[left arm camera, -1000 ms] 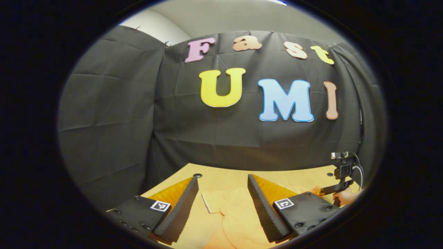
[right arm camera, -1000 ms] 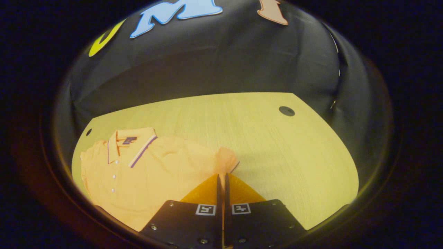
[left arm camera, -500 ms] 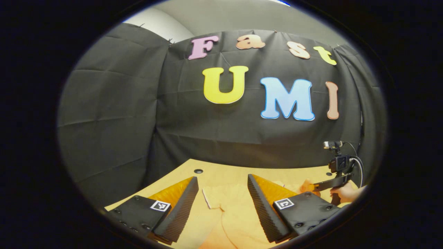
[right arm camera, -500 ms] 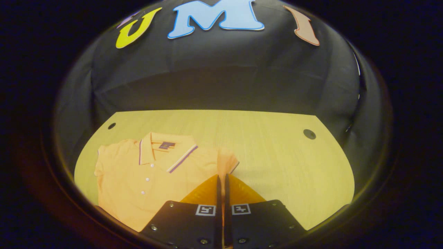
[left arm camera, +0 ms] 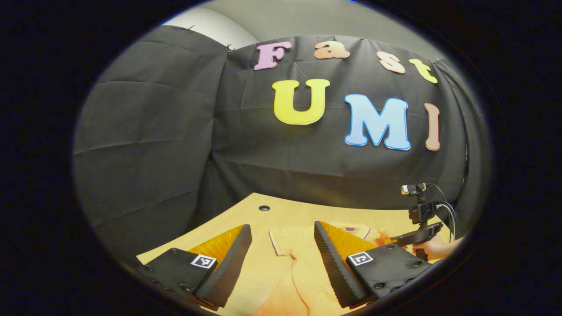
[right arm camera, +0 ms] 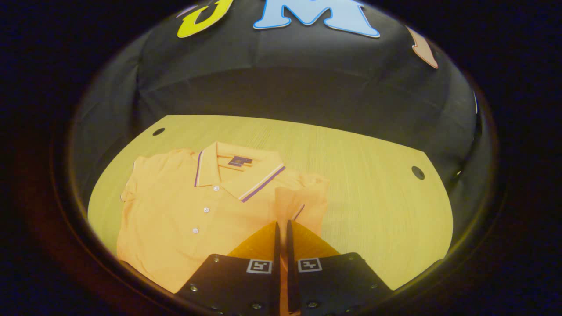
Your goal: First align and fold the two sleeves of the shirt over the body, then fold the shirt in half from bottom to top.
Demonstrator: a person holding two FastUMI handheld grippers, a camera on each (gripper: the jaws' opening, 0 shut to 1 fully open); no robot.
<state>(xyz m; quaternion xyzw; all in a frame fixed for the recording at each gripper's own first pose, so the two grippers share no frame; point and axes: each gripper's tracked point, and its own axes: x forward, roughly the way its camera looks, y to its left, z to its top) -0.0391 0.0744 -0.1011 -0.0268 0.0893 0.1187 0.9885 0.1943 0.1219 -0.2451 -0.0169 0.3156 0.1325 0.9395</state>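
Orange polo shirt flat on surface, collar far. Right gripper clamped on right sleeve, lifted, folding over body. Left gripper apart above left sleeve. Left-sleeve and bottom-to-top folds left.

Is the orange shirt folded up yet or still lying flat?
Mostly flat. The shirt lies spread on the table, buttons showing; one sleeve is pinched in the right claw, lifted.

We see a black cloth wall, creased and pinned, wrapping around the booth. Above it shows a pale ceiling. Below sits a light wooden table with round holes.
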